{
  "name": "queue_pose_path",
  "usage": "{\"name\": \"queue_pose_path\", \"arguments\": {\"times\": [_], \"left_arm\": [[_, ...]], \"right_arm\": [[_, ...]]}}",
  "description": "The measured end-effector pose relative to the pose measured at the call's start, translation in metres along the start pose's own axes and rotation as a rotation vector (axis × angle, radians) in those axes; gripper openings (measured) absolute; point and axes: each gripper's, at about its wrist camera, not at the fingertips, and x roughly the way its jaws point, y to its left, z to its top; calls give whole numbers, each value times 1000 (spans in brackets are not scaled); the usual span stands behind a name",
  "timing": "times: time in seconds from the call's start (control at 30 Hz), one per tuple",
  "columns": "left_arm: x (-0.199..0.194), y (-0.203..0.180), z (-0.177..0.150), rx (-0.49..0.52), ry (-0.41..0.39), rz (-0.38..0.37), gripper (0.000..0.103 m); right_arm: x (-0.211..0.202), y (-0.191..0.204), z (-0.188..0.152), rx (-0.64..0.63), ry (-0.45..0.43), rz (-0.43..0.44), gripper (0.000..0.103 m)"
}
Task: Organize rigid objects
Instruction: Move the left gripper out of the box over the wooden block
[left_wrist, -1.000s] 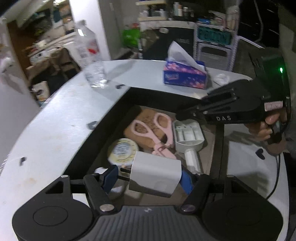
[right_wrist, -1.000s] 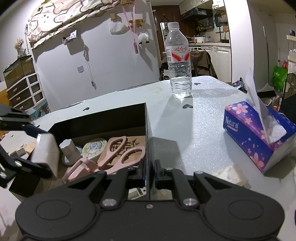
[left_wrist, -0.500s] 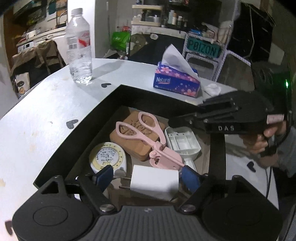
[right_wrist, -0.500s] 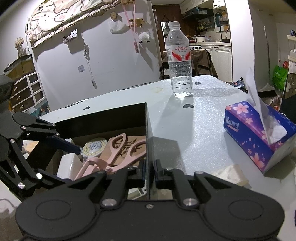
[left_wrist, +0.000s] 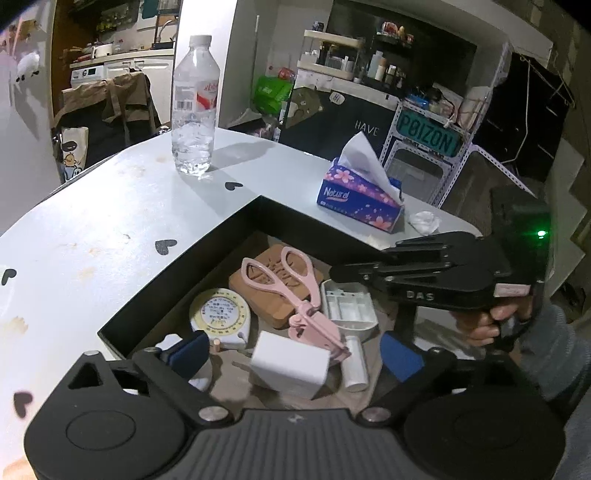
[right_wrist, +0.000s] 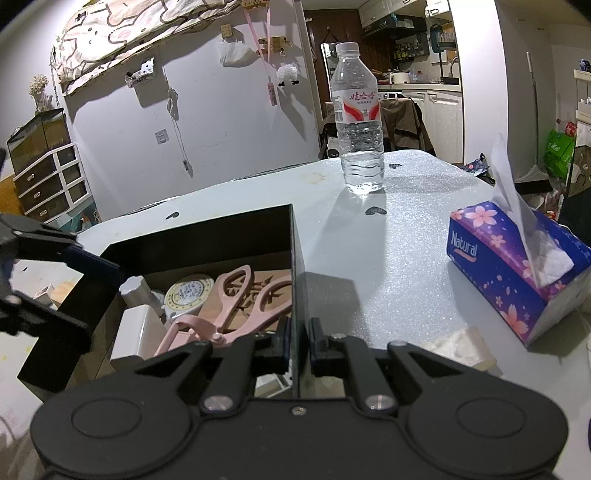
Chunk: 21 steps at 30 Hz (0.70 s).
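In the left wrist view, the left gripper (left_wrist: 291, 350) is seen with its blue pads (left_wrist: 186, 352) spread wide apart and holding nothing. The white charger (left_wrist: 290, 363) lies between them on the floor of the black box (left_wrist: 177, 277), touching neither pad, so it is judged released. It is a smooth, glossy white block with rounded edges, and a metal prong is seen on its left side. It rests at the near end of the box, against the closed blades of the pink scissors (left_wrist: 295, 291), just beside the round yellow tape measure (left_wrist: 221, 314) and a small white cylinder (left_wrist: 354, 363). Behind it a brown carved board (left_wrist: 273, 295) and a white tray (left_wrist: 347, 308) are seen. The withdrawal is best made straight up and back, with the pads kept spread, so that the charger and scissors are not dragged or tipped.

In the right wrist view, the right gripper (right_wrist: 297, 341) is seen closed on the thin right wall (right_wrist: 295, 280) of the box, one finger inside and one outside. This hold should be kept steady until the left gripper is clear, since the light box could slide on the table (right_wrist: 388, 240). The charger (right_wrist: 133, 332) is seen again low in the box, beside the scissors (right_wrist: 236, 306). A water bottle (right_wrist: 358, 122) and a tissue box (right_wrist: 513, 269) stand well apart from the work.
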Motion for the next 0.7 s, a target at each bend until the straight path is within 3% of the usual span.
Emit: {"name": "queue_pose_path", "arguments": {"times": [0.27,0.7], "left_arm": [[-28,-23,-9,-3,-28,40,103],[-69,-36,-41,-94,-41,187,103]], "right_arm": [[0,0,0,0,0,0,10],[0,0,0,0,0,0,10]]}}
